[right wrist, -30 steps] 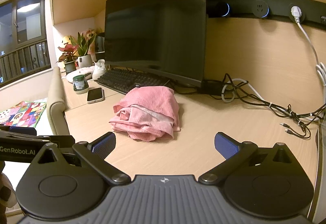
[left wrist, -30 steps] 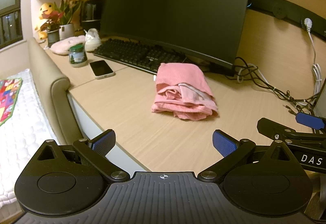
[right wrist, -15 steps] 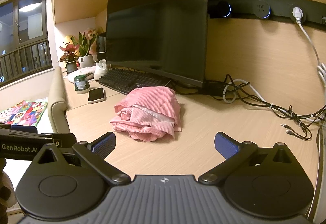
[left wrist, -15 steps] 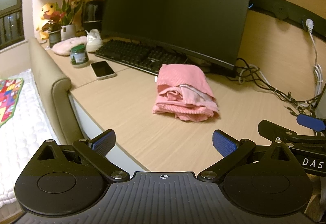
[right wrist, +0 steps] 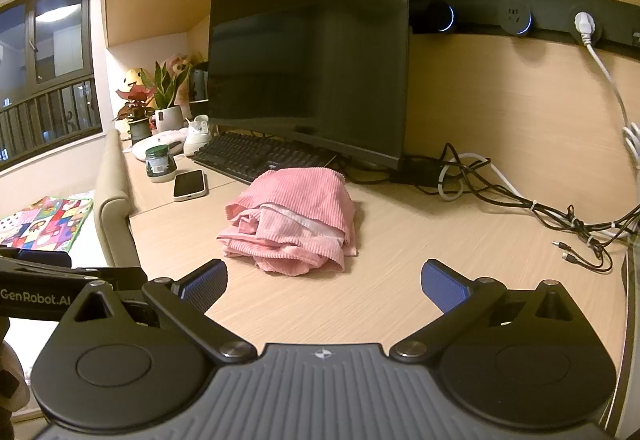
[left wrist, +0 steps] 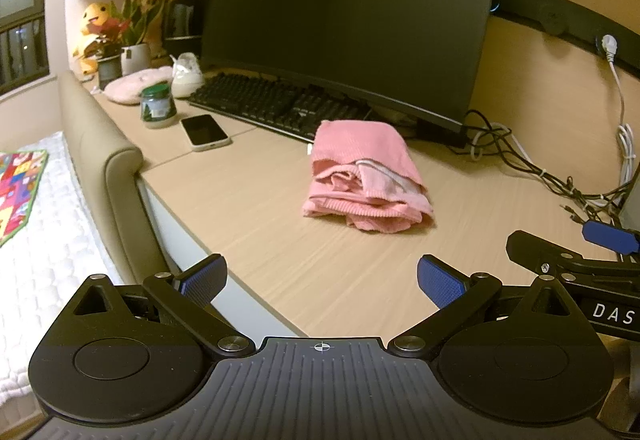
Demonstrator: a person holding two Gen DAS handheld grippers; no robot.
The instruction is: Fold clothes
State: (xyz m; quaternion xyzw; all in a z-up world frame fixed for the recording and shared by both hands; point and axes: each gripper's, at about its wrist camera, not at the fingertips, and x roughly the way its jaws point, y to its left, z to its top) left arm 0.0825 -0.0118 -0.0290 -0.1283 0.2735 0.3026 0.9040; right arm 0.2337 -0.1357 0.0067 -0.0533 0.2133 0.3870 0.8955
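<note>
Nearest the cameras, the left gripper [left wrist: 320, 276] hung over the front edge of the desk [left wrist: 280, 232] with its two blue-padded fingers spread wide and nothing between them; the right gripper [right wrist: 324, 280] was likewise spread and empty, held just beside the left one, each tool showing at the edge of the other's view. Farther in, near the middle of the light wooden desktop, lay the one garment: a pink ribbed piece of clothing [left wrist: 366, 180], loosely bunched in a heap with a paler lining showing at its open side, well apart from both tools. To the left of it lay one smartphone [left wrist: 205, 132] face up, and just beyond that stood one small green-lidded jar [left wrist: 157, 108]. Behind the garment ran one black keyboard [left wrist: 276, 104], the cloth's far edge just beside it, and above that stood one large dark monitor [left wrist: 344, 12]. To the right, a tangle of black and white cables [right wrist: 520, 196] trailed across the desk, and one white plug [right wrist: 583, 25] sat in the wall power rail. At the far left corner were two potted plants [right wrist: 154, 108], one yellow plush toy [left wrist: 94, 24], one small white shoe [left wrist: 186, 74] and one pale fluffy item [left wrist: 132, 88].
</note>
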